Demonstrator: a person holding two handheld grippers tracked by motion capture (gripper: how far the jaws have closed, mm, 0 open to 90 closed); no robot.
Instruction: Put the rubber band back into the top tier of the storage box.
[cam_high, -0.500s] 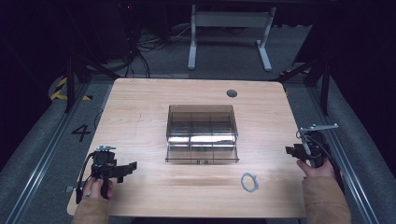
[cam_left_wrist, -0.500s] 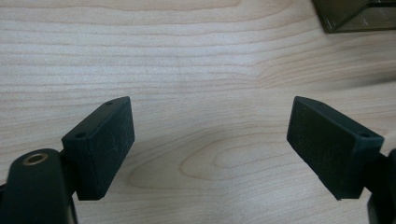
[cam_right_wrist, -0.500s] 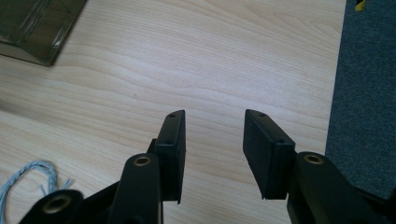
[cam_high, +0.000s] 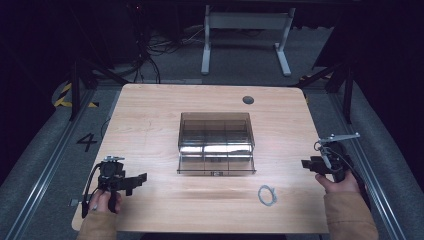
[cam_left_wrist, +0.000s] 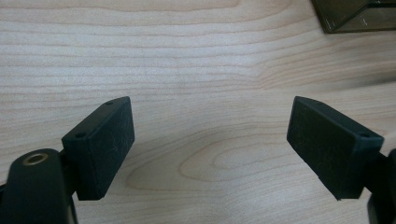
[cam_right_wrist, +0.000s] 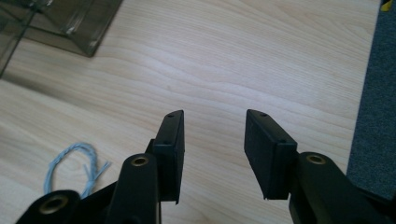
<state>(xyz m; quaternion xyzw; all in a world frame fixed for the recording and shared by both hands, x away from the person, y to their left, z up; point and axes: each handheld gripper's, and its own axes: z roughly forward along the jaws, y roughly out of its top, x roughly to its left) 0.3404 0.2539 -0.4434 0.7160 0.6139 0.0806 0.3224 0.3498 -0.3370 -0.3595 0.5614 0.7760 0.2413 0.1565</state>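
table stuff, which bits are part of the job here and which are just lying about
Part of the job:
- clear compartment box, mid-table
- looped pale-blue cord, nearest the right gripper
- left gripper, jaws open over bare wood

Lying about:
- dark round grommet at the table's far edge
- white desk frame on the floor behind

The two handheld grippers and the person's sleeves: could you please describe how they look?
Both are black. The left gripper has a dark cable looping beside its handle. The right gripper carries a grey three-cornered plate on top. Seen close in the gripper views, each pair of tongs ends in flat, matte black rectangular pads with small holes near the tips and brass-coloured pivots behind. The sleeves are tan.
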